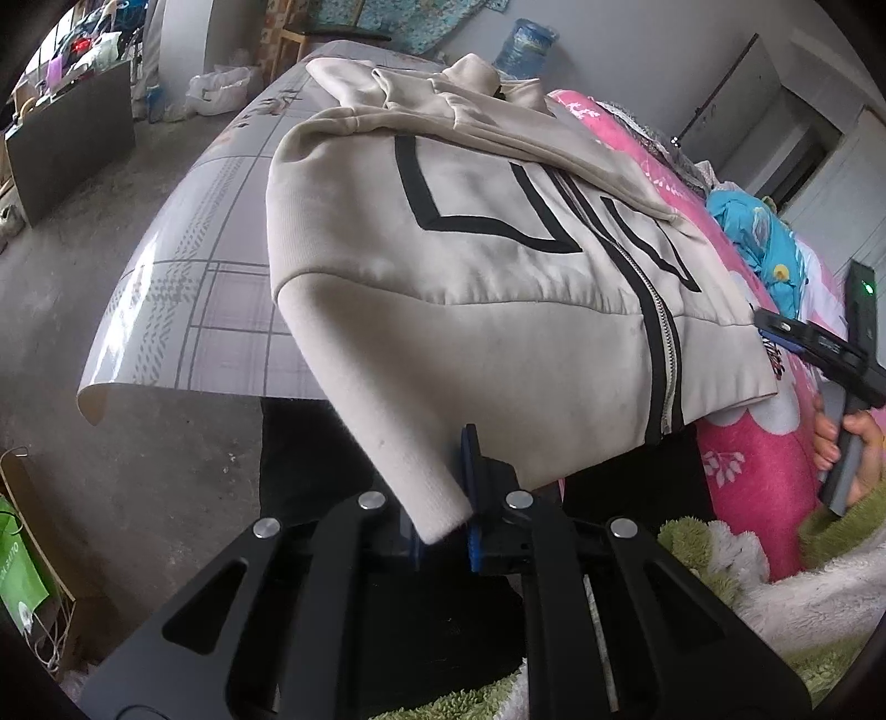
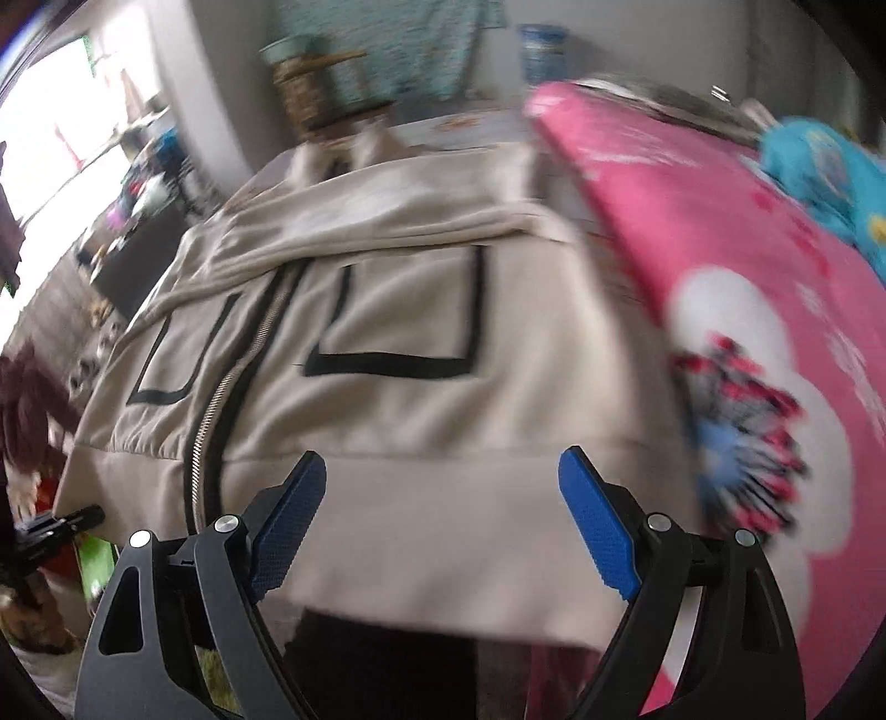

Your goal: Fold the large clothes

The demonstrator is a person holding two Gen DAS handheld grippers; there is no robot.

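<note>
A beige zip-up jacket point(image 1: 470, 232) with black line trim lies front-up on the table, its hem hanging over the near edge. My left gripper point(image 1: 443, 520) is shut on the jacket's hem corner point(image 1: 432, 498) at the left front. The right gripper point(image 1: 814, 343) shows at the right of the left wrist view, beside the jacket's right hem. In the blurred right wrist view the jacket point(image 2: 387, 332) fills the middle, and my right gripper point(image 2: 443, 515) is open, its blue pads point(image 2: 288, 526) just in front of the hem, holding nothing.
The table has a grey patterned cover point(image 1: 183, 288). A pink floral blanket point(image 1: 736, 443) lies to the right of the jacket, with a blue garment point(image 1: 758, 227) beyond it. A green and white fluffy cloth point(image 1: 747, 581) is near me. A blue water bottle point(image 1: 526, 44) stands at the back.
</note>
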